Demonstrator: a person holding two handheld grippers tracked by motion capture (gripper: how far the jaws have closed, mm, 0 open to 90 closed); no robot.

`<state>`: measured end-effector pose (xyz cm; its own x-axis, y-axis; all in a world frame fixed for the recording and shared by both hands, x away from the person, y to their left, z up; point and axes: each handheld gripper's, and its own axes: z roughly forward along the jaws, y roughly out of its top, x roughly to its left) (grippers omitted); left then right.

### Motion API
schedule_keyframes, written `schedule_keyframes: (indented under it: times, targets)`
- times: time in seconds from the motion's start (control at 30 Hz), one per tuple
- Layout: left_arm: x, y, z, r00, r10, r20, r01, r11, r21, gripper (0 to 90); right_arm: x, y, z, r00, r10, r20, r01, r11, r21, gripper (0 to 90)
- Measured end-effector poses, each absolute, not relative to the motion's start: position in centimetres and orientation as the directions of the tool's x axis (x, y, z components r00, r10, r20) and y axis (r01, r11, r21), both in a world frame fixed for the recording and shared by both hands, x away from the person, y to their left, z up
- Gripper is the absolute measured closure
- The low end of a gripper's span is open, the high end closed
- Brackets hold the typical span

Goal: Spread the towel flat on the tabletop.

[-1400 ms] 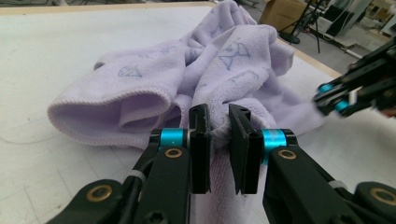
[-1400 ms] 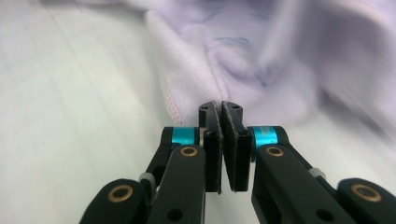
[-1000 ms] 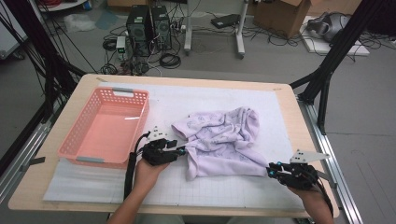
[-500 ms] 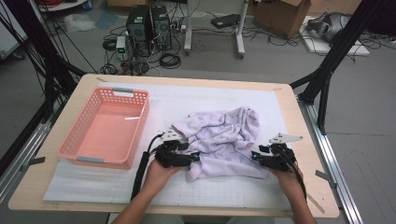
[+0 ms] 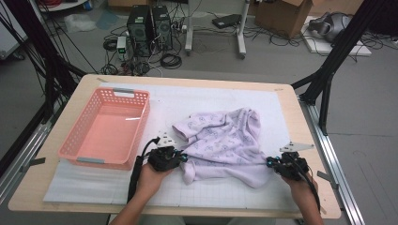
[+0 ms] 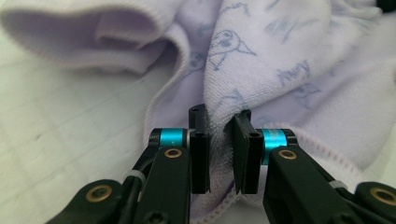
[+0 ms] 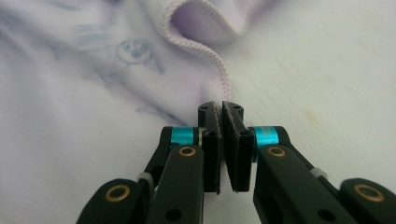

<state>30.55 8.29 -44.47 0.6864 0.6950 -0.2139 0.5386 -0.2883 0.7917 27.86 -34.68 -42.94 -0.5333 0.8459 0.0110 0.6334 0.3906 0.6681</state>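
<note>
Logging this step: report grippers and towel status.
Left gripper shut on towel fold. Right gripper shut on towel hem. Basket alongside, nothing obstructing.

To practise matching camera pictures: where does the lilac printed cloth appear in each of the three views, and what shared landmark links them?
High view: the lilac printed cloth lies crumpled at table centre, right of the pink basket.
Left gripper view: it covers the upper and right part, a fold pinched in the left gripper.
Right gripper view: it covers the left and top, its stitched hem pinched in the right gripper.
Shared landmark: the cloth's bird-like drawings.
</note>
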Motion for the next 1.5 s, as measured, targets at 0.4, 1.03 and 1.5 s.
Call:
schedule_keyframes:
  times: [0.4, 1.03, 1.5]
  targets:
    - [30.4, 8.8, -43.8, 0.668, 0.701, -0.249, 0.513, -0.192, 0.836, 39.9, 26.7, -34.6, -41.3, -0.552, 0.831, 0.075, 0.54, 0.287, 0.791, 52.0]
    - [33.7, 7.2, -44.9, 0.582, 0.798, -0.155, 0.506, -0.206, 0.838, 75.4, 34.5, -26.4, -43.3, -0.545, 0.831, -0.115, 0.48, 0.421, 0.769, 82.0]
    - [30.6, 9.2, -43.0, 0.65, 0.733, -0.202, 0.475, -0.184, 0.86, 47.1, 30.1, -32.4, -41.1, -0.463, 0.886, -0.001, 0.458, 0.24, 0.856, 60.5]
